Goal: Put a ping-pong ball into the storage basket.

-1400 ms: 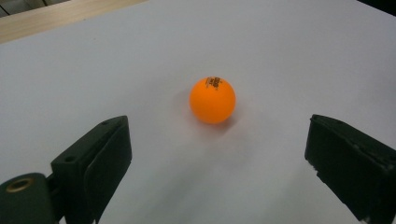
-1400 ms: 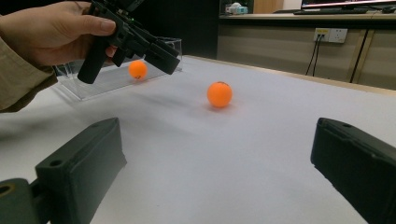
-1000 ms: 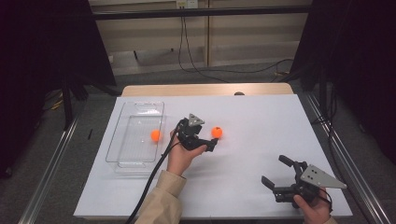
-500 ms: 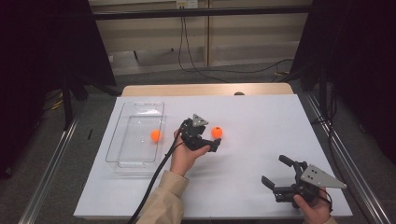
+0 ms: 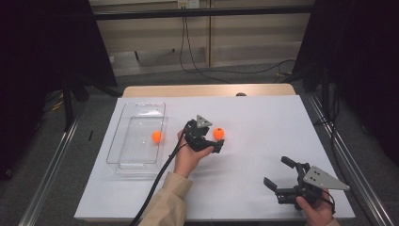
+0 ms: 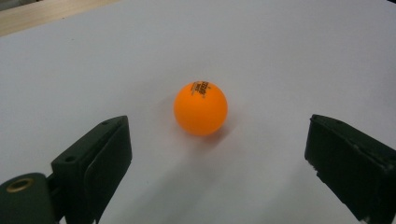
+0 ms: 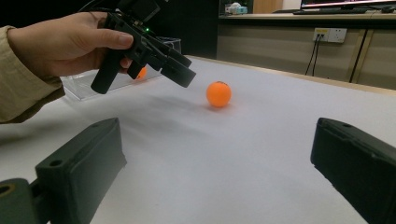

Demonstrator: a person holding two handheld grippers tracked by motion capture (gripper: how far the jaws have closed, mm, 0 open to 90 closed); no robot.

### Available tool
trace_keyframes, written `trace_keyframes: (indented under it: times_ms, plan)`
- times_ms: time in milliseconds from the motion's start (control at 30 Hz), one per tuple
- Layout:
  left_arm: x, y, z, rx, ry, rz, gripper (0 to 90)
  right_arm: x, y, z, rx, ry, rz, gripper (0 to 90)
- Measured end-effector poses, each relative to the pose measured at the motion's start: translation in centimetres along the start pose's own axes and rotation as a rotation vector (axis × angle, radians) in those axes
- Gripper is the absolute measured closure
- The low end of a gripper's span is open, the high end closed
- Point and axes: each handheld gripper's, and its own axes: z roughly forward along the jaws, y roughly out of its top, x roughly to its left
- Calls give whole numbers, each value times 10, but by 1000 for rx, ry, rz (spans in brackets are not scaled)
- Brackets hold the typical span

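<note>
An orange ball [image 5: 218, 133] lies on the white table near its middle. My left gripper [image 5: 215, 142] hovers just left of the ball, open. In the left gripper view the ball [image 6: 201, 108] sits a little ahead of the wide-apart jaws of the gripper [image 6: 217, 128], with nothing touching it. A second orange ball [image 5: 156, 136] rests inside the clear plastic tray [image 5: 141, 113] at the left. My right gripper [image 5: 275, 170] is open and empty near the front right edge. The right gripper view looks past its own gripper [image 7: 217, 126] to the ball [image 7: 218, 94] and the left gripper [image 7: 180, 70].
The white table sheet [image 5: 263, 122] has wide bare room right of the ball and in front of it. A wooden strip [image 5: 207, 90] runs along the far edge. The left gripper's black cable [image 5: 157, 181] trails back over the sleeve. Metal rails flank both sides.
My left gripper has edged slightly right, closer to the loose ball. The ball, the tray and the right gripper have stayed put.
</note>
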Motion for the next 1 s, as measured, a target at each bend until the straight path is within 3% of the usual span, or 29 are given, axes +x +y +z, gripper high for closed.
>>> trace_keyframes:
  times_ms: [1000]
  plan:
    - [0,-1,16,17,18,16,76,-1,0,0,1,-2,-9,20]
